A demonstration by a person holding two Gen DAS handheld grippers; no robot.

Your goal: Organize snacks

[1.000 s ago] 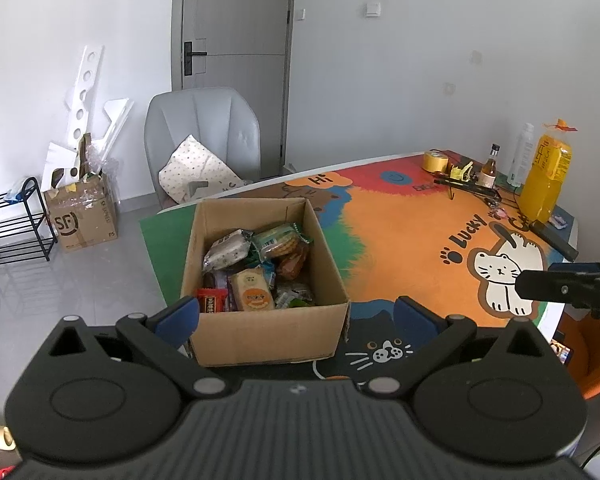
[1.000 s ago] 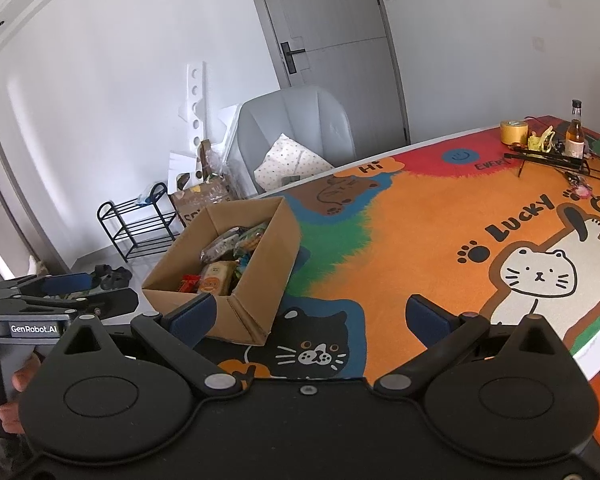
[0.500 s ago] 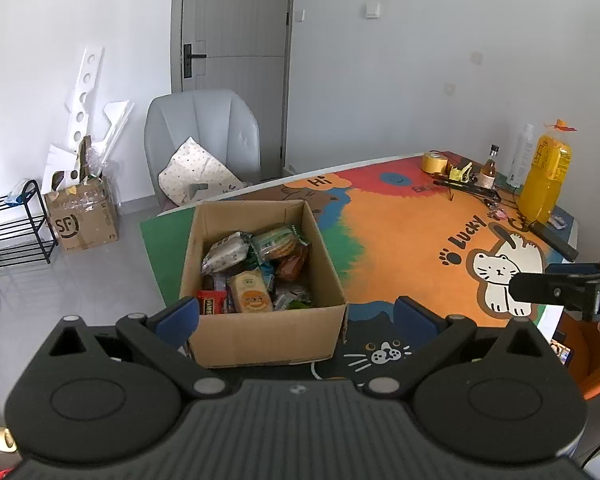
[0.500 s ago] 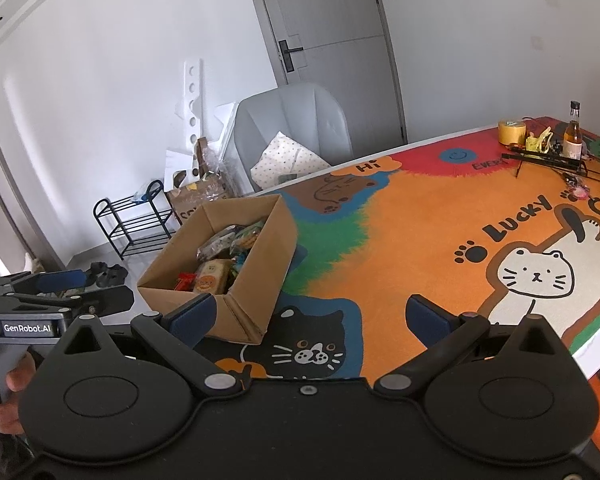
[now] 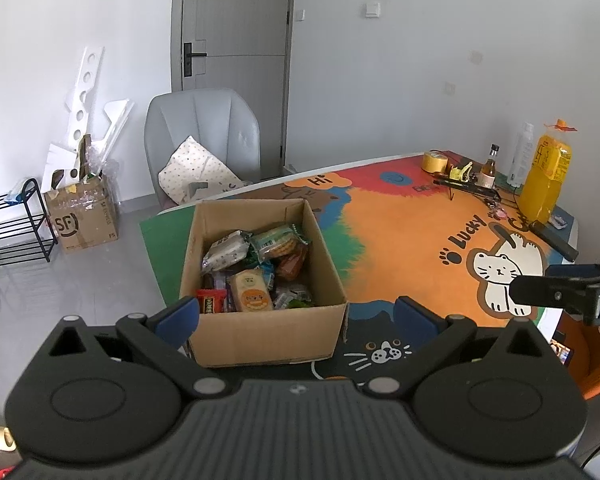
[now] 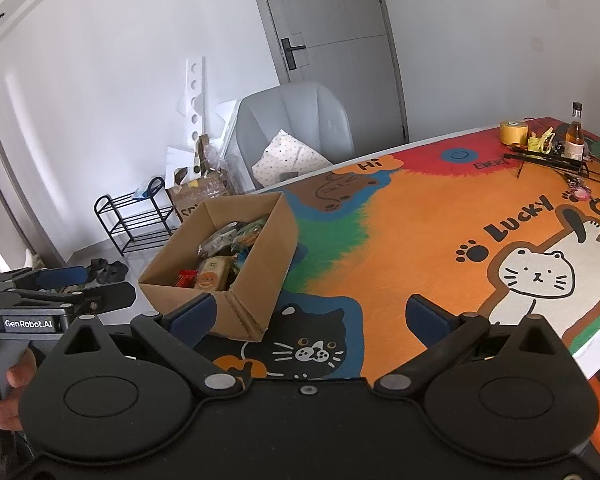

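An open cardboard box [image 5: 260, 332] [image 6: 268, 264] stands near the front left corner of the table. Several wrapped snack packets [image 5: 256, 268] [image 6: 216, 256] fill it, among them a biscuit pack [image 5: 250, 296] and a red bar [image 5: 211, 300]. My left gripper [image 5: 296, 316] hovers open just in front of the box with nothing between its fingers. Over the black cat print to the right of the box, my right gripper [image 6: 308, 316] is also open and holds nothing. Each gripper shows at the edge of the other's view.
A colourful cartoon mat [image 5: 412, 232] covers the table. At its far right stand an orange drink bottle [image 5: 544, 176], a small brown bottle [image 5: 489, 166], a tape roll [image 5: 435, 162] and a black rack [image 5: 468, 188]. A grey chair [image 5: 202, 140] stands behind the table.
Both grippers have shifted only slightly: the view from the right one has drifted a little toward the box. Nothing was picked up or let go.
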